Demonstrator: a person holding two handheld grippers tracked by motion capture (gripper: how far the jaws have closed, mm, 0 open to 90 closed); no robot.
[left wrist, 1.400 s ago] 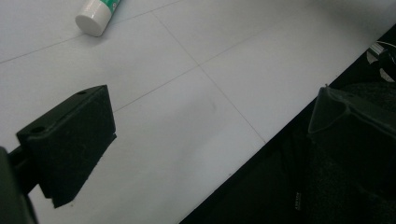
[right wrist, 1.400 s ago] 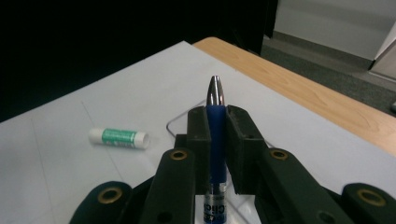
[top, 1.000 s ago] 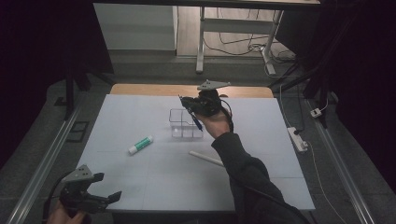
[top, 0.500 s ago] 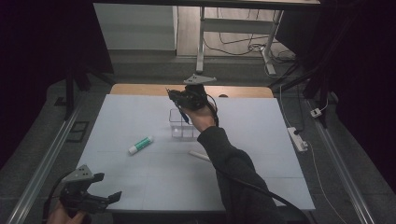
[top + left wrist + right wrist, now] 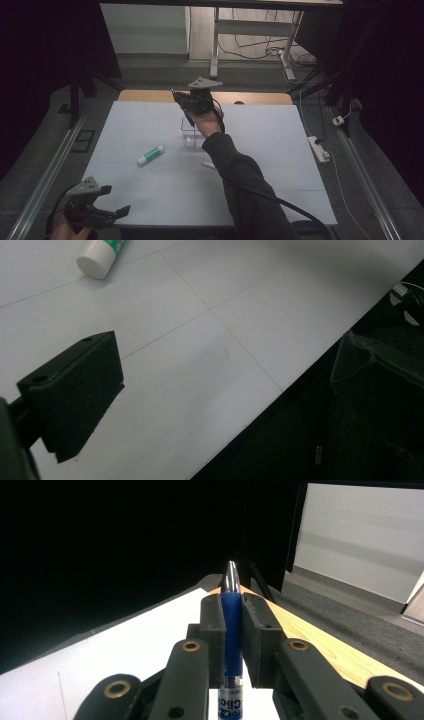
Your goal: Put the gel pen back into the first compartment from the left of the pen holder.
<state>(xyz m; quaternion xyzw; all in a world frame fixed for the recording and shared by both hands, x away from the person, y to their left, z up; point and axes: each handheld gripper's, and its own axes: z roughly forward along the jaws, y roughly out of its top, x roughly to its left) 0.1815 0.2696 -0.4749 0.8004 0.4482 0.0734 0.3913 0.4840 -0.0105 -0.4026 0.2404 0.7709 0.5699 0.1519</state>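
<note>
The right tool (image 5: pixel 184 102) grips a blue pen (image 5: pixel 231 625) between its pads, tip pointing out past the jaws, and hangs above the clear holder (image 5: pixel 192 134) standing mid-bench. In the right tool's own view the pen sits clamped upright in the middle, with the white bench (image 5: pixel 280 165) below it. So the pickup looks done; what is left, I judge, is bringing the pen down into the holder just under the tool and letting go. The left tool (image 5: pixel 102 214) waits at the near bench edge with jaws spread and nothing between them. A glue stick (image 5: pixel 151 155) lies ahead of it, well apart from the holder, and a small white stick (image 5: pixel 209 164) lies beside the sleeve; both seem yet to be dealt with.
</note>
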